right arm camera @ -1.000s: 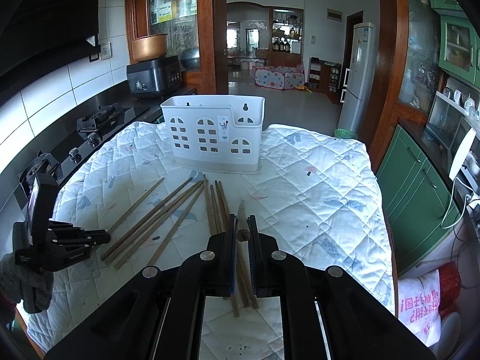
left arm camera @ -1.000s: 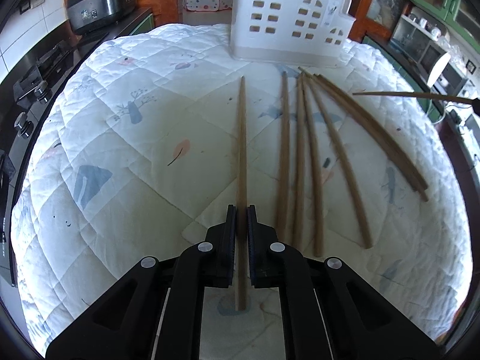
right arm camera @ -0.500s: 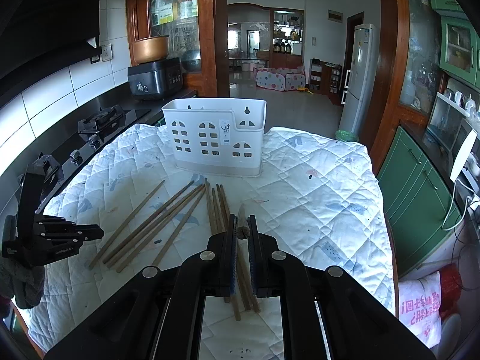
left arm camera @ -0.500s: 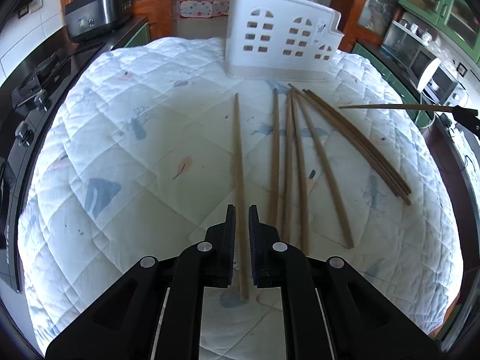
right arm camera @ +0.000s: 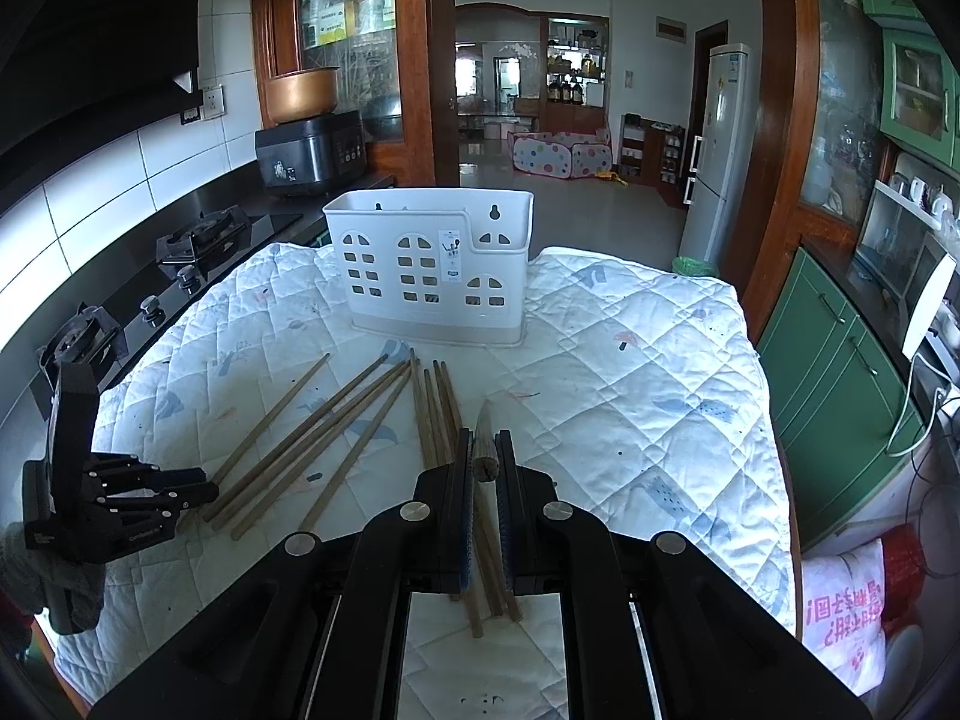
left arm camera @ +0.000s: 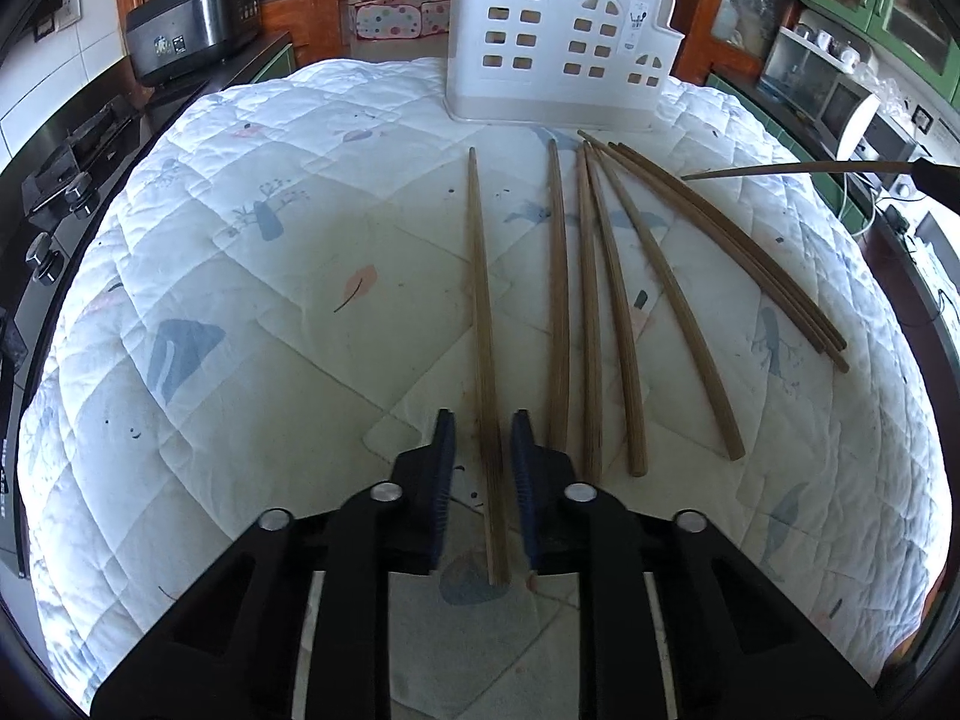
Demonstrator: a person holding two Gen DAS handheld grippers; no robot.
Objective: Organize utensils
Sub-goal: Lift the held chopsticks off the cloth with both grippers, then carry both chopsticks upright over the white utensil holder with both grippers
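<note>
Two grippers in view: left gripper (left arm camera: 483, 438) has jaws parted, straddling one chopstick (left arm camera: 480, 300) lying flat on the quilt (left arm camera: 240, 312), pads not touching it. Right gripper (right arm camera: 480, 450) is clamped on a raised chopstick (right arm camera: 483, 438) aimed toward 12 o'clock. White caddy (right arm camera: 432, 264) stands at 12, loose chopsticks (left arm camera: 618, 312) lie at 1 o'clock.
</note>
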